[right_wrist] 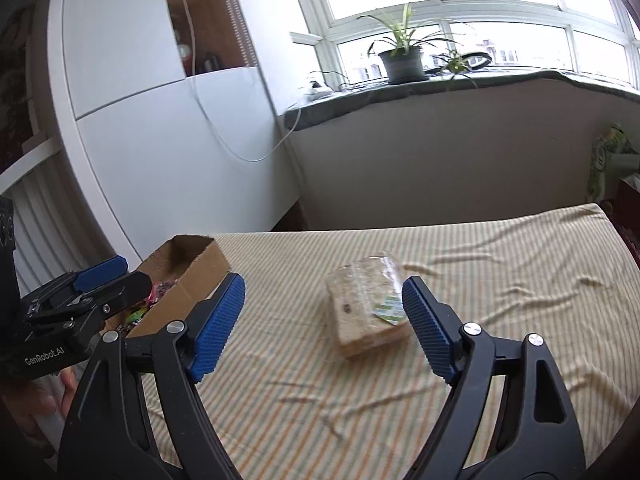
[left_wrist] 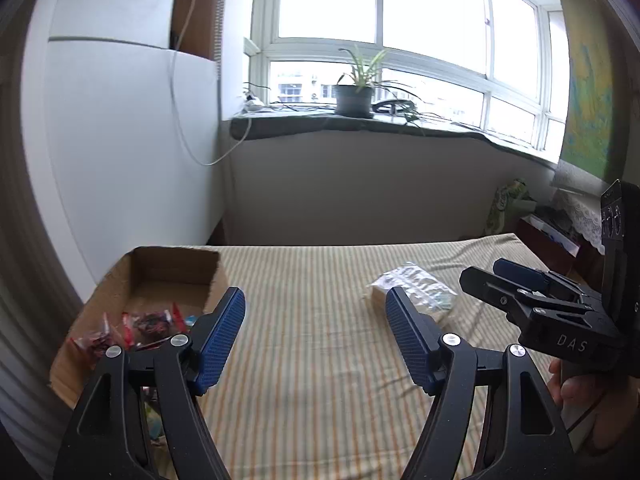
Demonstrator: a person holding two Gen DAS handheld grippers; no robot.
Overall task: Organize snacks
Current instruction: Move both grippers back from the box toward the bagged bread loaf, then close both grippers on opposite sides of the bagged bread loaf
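Bread slices show through the wrapped pack [right_wrist: 366, 306] only in your right view; both grippers, left gripper [left_wrist: 316, 338] and right gripper [right_wrist: 323, 324], gape empty.

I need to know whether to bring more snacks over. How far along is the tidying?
Done: several small red-wrapped snacks already lie in the cardboard box. In hand: nothing; the left tongs and right tongs both stand open and empty. Left: one clear-wrapped pack of bread lies on the striped cloth, outside the box.
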